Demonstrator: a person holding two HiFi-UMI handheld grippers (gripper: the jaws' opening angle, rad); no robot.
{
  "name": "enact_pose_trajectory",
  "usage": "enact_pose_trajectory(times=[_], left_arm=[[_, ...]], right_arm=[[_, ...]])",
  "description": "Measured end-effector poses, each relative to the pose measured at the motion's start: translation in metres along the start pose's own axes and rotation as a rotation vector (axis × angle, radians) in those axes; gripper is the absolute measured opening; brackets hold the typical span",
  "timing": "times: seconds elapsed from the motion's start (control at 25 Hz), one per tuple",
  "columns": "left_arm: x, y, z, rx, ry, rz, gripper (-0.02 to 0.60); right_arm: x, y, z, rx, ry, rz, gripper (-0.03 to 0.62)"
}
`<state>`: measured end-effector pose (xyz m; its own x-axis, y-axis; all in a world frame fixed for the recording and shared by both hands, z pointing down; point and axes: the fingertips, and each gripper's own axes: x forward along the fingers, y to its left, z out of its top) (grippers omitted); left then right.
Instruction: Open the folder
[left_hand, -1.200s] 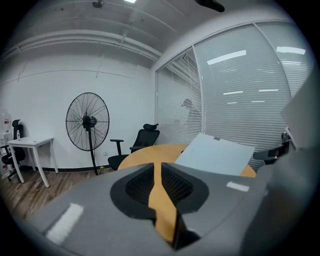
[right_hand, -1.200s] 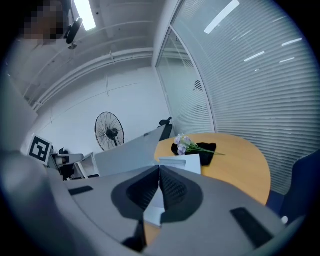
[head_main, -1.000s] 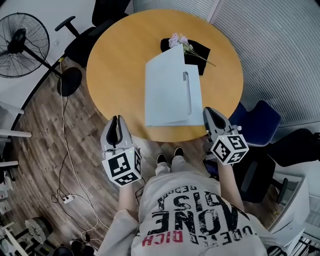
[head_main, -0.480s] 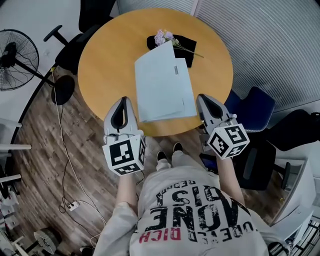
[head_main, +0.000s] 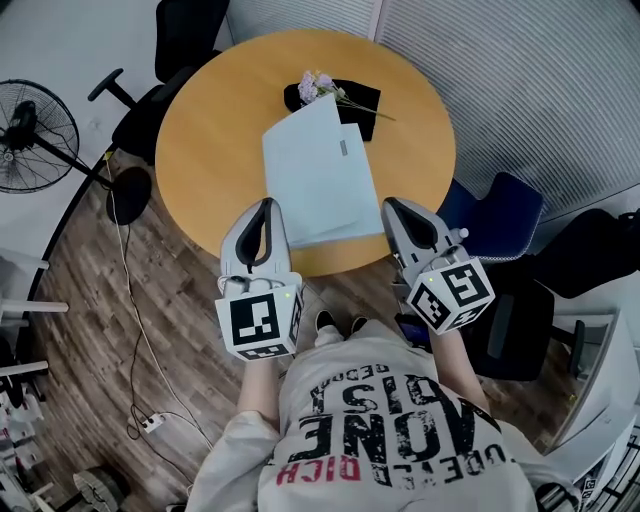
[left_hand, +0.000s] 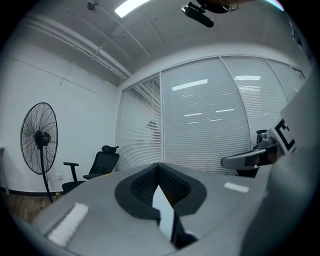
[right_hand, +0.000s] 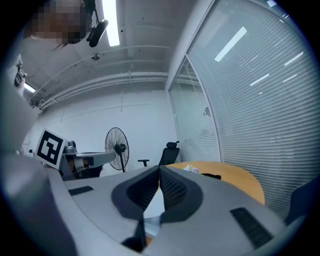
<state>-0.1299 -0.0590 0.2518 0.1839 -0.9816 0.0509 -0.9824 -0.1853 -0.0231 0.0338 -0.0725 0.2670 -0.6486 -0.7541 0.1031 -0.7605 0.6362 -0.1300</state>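
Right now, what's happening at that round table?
A person stands at the round table with a gripper in each hand. The left gripper and right gripper both hover at the near edge, flanking a pale blue folder, jaws shut on nothing. The folder lies closed and untouched. A flower sprig on a black item sits behind it.

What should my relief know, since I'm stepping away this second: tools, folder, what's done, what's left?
Left tool: shut, empty.
Right tool: shut, empty.
Folder: closed, flat on the round table, between the two tools; neither seems to touch it.
Done: nothing; the cover is not lifted.
To do: grip the cover's edge and open it.
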Motion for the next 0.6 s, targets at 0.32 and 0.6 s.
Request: enact_pose_trajectory(times=[0.32, 0.6], left_arm=[[-0.011, -0.048, 0.015, 0.001, -0.026, -0.020, 0.011], [-0.029, -0.088, 0.039, -0.006, -0.067, -0.014, 0.011]], right_arm=[[-0.030, -0.005, 0.025, 0.007, -0.058, 0.030, 0.012], [-0.065, -0.002, 0.046, -0.016, -0.080, 0.081, 0.012]])
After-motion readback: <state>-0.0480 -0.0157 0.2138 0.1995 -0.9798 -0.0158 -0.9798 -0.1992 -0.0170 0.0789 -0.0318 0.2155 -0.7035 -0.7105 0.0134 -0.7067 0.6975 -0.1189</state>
